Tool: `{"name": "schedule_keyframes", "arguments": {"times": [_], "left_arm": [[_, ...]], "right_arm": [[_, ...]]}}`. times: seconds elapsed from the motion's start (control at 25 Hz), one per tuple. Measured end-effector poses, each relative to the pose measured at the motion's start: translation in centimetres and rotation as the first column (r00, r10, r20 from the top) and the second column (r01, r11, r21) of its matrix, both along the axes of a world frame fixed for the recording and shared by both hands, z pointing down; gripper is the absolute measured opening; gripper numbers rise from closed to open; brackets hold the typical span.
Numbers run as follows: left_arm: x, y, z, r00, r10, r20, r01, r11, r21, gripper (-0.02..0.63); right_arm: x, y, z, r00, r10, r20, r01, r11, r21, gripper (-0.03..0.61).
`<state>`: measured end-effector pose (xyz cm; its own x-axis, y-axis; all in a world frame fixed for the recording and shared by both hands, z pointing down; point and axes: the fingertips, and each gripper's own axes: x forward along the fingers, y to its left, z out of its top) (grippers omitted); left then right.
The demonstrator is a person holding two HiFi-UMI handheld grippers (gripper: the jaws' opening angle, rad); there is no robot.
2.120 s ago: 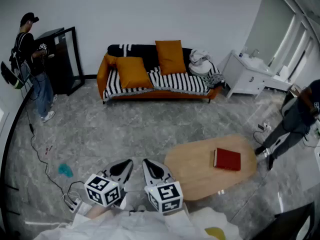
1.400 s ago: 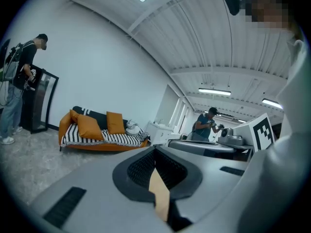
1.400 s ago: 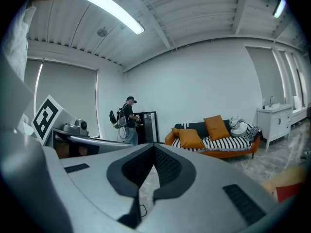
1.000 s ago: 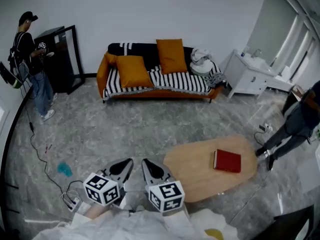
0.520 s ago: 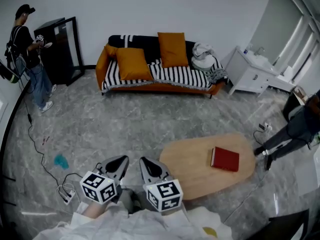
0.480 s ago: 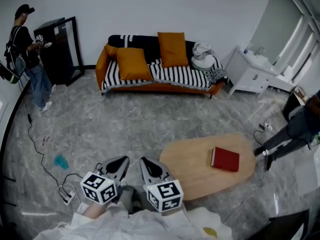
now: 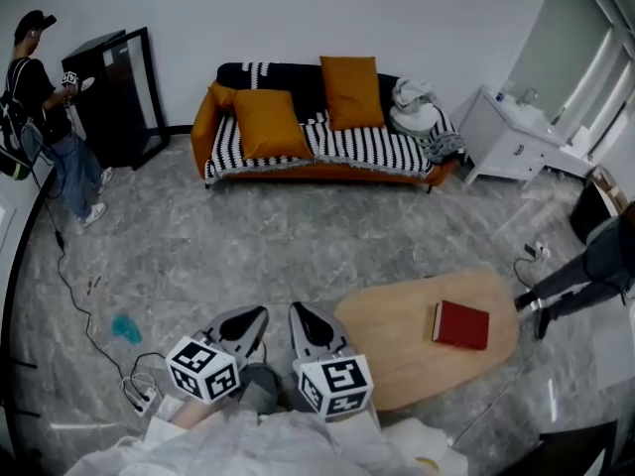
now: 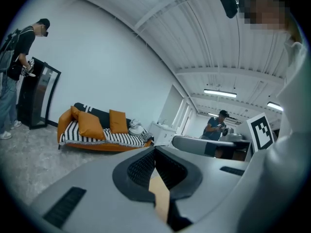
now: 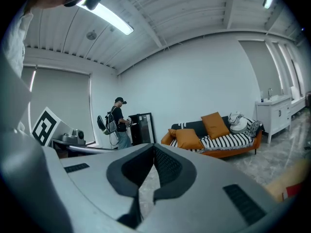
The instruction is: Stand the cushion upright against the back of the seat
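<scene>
An orange sofa (image 7: 317, 172) with a black-and-white striped cover stands against the far wall. One orange cushion (image 7: 271, 123) leans tilted at its left end, near the armrest. A second orange cushion (image 7: 352, 91) stands against the backrest near the middle. My left gripper (image 7: 258, 314) and right gripper (image 7: 299, 312) are side by side at the bottom of the head view, far from the sofa, both shut on nothing. The left gripper view shows its shut gripper (image 8: 155, 152) and the sofa (image 8: 104, 142) beyond. The right gripper view shows the same for the right gripper (image 9: 154, 149) and the sofa (image 9: 218, 152).
A low oval wooden table (image 7: 397, 355) with a red book (image 7: 461, 324) stands close on my right. A person (image 7: 40, 97) stands by a black cabinet (image 7: 114, 92) at the far left; another person (image 7: 585, 266) bends at the right. A white cabinet (image 7: 511, 142) stands right of the sofa. Cables (image 7: 134, 390) lie on the floor.
The whole view has shifted: the sofa sits a little higher and to the right, and the table has slid down-right. Both grippers keep side by side and shut.
</scene>
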<state>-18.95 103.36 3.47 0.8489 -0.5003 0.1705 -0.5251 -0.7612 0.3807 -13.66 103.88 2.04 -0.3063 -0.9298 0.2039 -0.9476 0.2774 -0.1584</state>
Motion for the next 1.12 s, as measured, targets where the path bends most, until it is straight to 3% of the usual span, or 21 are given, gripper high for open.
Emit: {"name": "schedule_keyframes", "arguments": {"times": [0.68, 1.12], "left_arm": [[-1.7, -23.5, -2.1, 0.999, 0.049, 0.014, -0.050, 0.997, 0.052, 0.008], [0.0, -30.1, -1.6, 0.994, 0.104, 0.015, -0.105, 0.994, 0.039, 0.008]], "right_arm": [[-1.0, -22.9, -2.6, 0.999, 0.051, 0.007, -0.051, 0.997, 0.060, 0.012], [-0.6, -29.1, -1.0, 0.996, 0.084, 0.011, -0.084, 0.996, 0.002, 0.013]]}}
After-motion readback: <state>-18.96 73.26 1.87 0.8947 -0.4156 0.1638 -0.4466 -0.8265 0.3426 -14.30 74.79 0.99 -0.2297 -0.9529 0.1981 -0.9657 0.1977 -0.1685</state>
